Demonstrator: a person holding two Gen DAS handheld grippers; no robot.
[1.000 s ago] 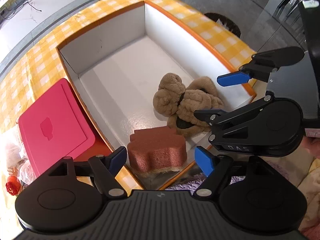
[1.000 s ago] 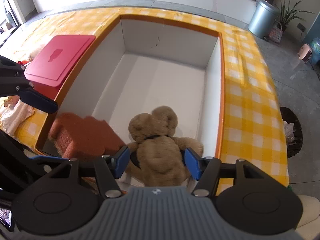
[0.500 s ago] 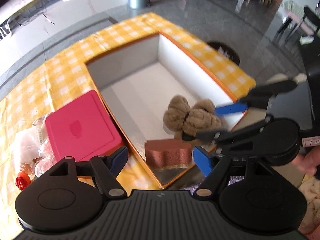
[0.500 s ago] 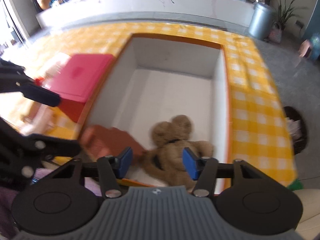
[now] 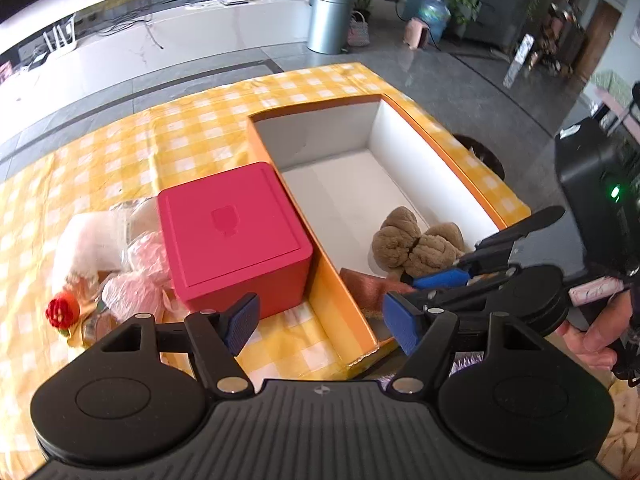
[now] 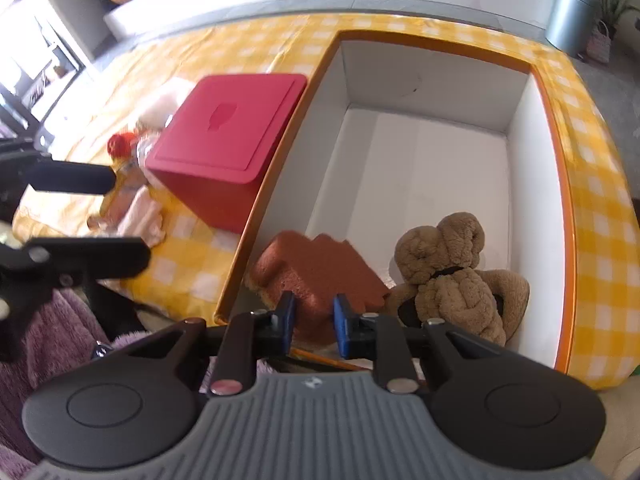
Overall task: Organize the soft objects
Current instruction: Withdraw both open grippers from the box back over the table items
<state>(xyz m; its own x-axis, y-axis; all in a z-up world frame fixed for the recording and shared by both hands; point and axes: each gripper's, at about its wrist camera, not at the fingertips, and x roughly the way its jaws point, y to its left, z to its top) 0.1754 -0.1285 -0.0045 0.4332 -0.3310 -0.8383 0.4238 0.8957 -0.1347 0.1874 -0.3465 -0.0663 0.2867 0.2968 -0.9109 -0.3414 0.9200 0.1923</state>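
- The right gripper (image 6: 314,322) has its blue pads pressed against the near end of the reddish-brown sponge (image 6: 320,270), clenched on it, in the near left corner of the big box (image 6: 516,144) (orange outside, white inside).
- From the left wrist view only a strip of the sponge (image 5: 368,286) shows over the box's near wall, with the right gripper (image 5: 440,280) reaching in above it from the right.
- The left gripper (image 5: 320,320) hangs released, its jaws spread wide with nothing between them, above the near edge of the yellow checked tablecloth (image 5: 140,148), outside the box.
- The brown teddy bear (image 6: 452,276) lies on the box floor just right of the sponge, close to the right wall (whether bear and sponge touch is hard to tell).
- A closed red box (image 5: 232,232) stands on the cloth against the big box's left wall.
- Left of the red box lies a heap of pink and white soft things (image 5: 128,256), with a small red flower-like toy (image 5: 60,312) at its near left edge.
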